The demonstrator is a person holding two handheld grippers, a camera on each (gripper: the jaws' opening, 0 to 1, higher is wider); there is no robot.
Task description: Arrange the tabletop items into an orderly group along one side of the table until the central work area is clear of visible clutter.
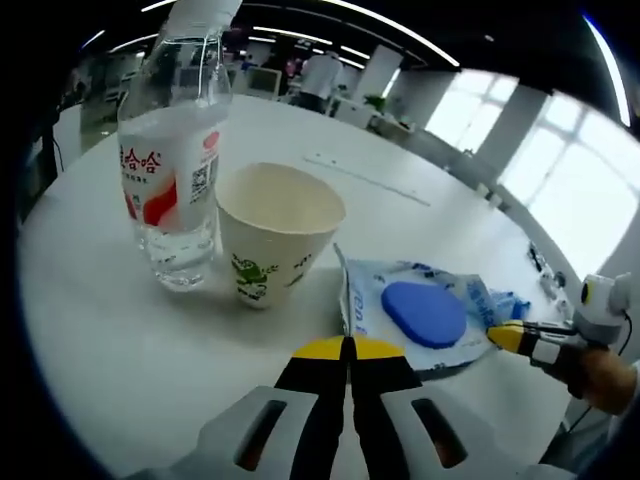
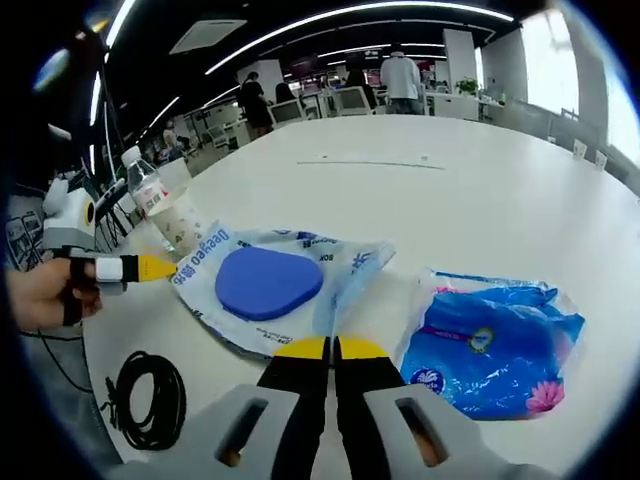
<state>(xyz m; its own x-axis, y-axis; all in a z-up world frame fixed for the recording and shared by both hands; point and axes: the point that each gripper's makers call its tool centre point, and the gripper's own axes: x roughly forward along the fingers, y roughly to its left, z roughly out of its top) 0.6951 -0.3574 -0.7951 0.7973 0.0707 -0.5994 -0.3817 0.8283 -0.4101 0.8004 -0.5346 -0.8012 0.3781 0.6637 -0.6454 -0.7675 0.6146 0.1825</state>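
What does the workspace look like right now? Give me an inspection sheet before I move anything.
Surface: round white table, mostly bare at the far side.
Job's things: clear plastic water bottle with a red-and-white label upright, beside a cream paper cup with a green print; flat wipes pack with a blue oval lid; blue plastic tissue pack to its right.
Clutter: nothing seen beyond these.
Grippers: left gripper shut, holding nothing; right gripper shut, holding nothing; both tips near the wipes pack edge.
Cables: coiled black cable near the table edge.
Surroundings: open office, ceiling strip lights, people standing far back.
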